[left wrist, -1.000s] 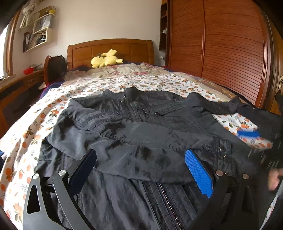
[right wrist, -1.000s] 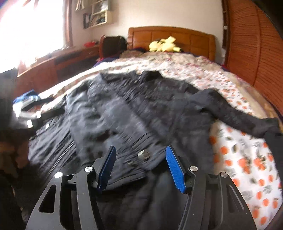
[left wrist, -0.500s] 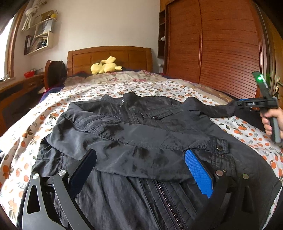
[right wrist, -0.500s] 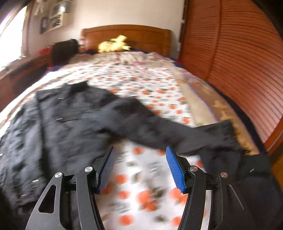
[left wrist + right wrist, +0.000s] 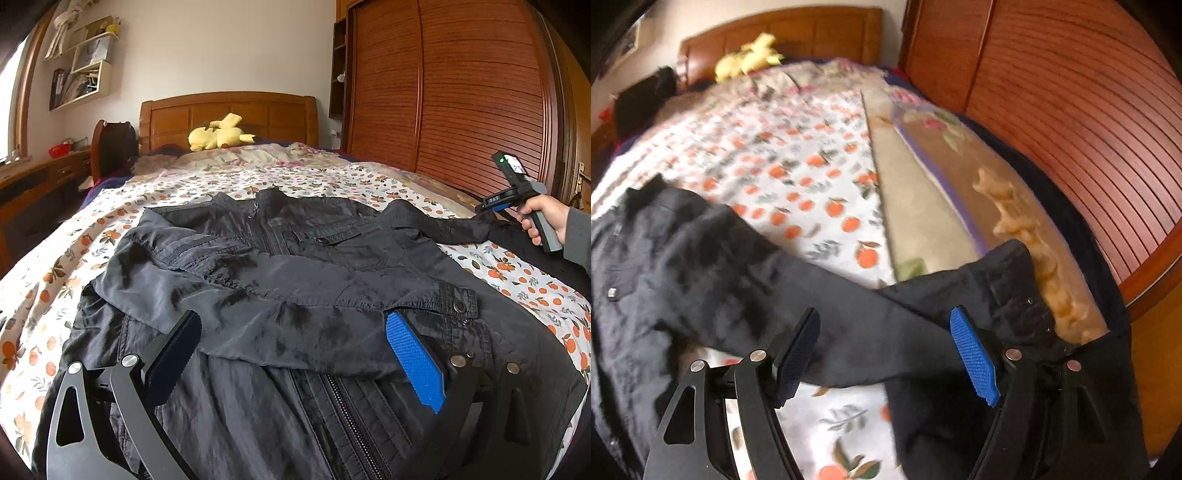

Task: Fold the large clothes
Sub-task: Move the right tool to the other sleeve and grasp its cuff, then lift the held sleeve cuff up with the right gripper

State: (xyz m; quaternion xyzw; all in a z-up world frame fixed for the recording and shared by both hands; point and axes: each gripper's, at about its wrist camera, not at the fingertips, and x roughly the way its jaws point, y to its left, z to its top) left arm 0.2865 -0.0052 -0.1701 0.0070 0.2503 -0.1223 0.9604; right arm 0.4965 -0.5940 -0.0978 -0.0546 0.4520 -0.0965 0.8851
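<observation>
Right hand-held gripper [image 5: 886, 354] opening over sleeve [image 5: 849, 314] | orange-print bedsheet [image 5: 798, 162] | wooden wardrobe [image 5: 1071, 110]

Your jacket [image 5: 280, 280] is thin dark cloth with a faint sheen, creased and crinkled, ribbed beside its metal zip [image 5: 354, 424] and set with dull metal snaps [image 5: 459, 305]. Under it the sheet [image 5: 55, 266] is matt printed cotton, soft and rumpled. Your left gripper [image 5: 295, 354] has matt black plastic arms, bright metal pins and pads [image 5: 413, 362] of knobbly blue rubber; your right gripper [image 5: 886, 354] is built the same. The wardrobe [image 5: 461, 92] is slatted, glossy reddish wood, the headboard [image 5: 229, 114] smooth varnished wood. The toy [image 5: 218, 133] is fuzzy yellow plush.
</observation>
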